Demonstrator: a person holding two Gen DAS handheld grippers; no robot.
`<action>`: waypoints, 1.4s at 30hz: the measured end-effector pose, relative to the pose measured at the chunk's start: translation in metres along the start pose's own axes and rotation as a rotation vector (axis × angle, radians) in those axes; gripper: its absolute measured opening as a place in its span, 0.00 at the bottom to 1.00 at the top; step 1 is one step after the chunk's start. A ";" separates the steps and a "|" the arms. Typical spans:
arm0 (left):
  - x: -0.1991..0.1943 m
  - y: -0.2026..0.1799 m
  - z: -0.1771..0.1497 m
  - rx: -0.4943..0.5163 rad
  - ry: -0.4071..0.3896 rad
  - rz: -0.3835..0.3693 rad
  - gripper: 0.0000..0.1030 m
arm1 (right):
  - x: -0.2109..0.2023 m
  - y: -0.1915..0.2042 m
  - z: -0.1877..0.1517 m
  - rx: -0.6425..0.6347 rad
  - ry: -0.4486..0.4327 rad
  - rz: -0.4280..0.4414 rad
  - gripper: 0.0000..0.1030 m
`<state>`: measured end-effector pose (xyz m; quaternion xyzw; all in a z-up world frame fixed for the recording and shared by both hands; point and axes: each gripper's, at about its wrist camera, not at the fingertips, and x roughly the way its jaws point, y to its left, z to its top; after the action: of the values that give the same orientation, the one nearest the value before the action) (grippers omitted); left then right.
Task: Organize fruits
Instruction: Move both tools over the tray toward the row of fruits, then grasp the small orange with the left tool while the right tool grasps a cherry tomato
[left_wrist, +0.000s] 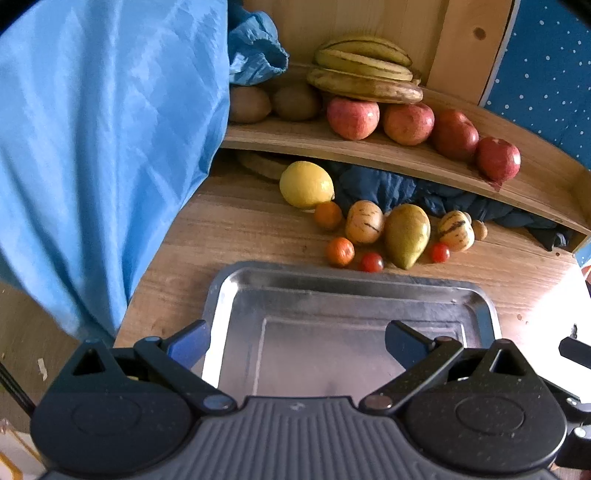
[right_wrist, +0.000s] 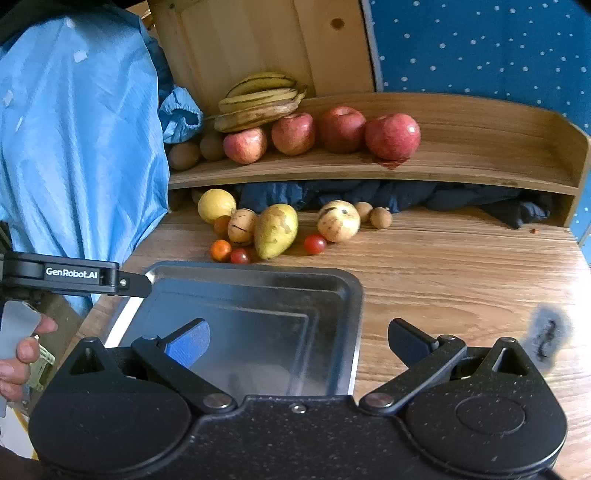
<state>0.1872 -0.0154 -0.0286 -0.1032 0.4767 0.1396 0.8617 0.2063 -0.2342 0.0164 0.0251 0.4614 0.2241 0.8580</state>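
White "GenRobot.AI" lettering on left gripper, fingers spread over tray, right gripper likewise spread

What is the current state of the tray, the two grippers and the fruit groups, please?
Metal tray: empty, flat on the table.
Left gripper: jaws open, holding nothing, over the tray.
Right gripper: jaws open, holding nothing.
Apples: four in a row on the shelf.
Bananas: stacked on the shelf.
Pear: lying on the table.
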 end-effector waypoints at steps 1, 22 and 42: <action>0.003 0.003 0.003 0.007 0.004 -0.006 0.99 | 0.004 0.004 0.002 0.003 0.003 -0.003 0.99; 0.079 0.034 0.064 0.121 0.114 -0.206 0.99 | 0.084 0.072 0.043 0.009 0.044 -0.073 0.90; 0.122 0.031 0.081 0.128 0.199 -0.338 0.90 | 0.133 0.089 0.064 -0.022 0.106 -0.111 0.62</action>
<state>0.3025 0.0564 -0.0919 -0.1400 0.5435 -0.0486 0.8262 0.2886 -0.0898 -0.0286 -0.0219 0.5046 0.1820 0.8437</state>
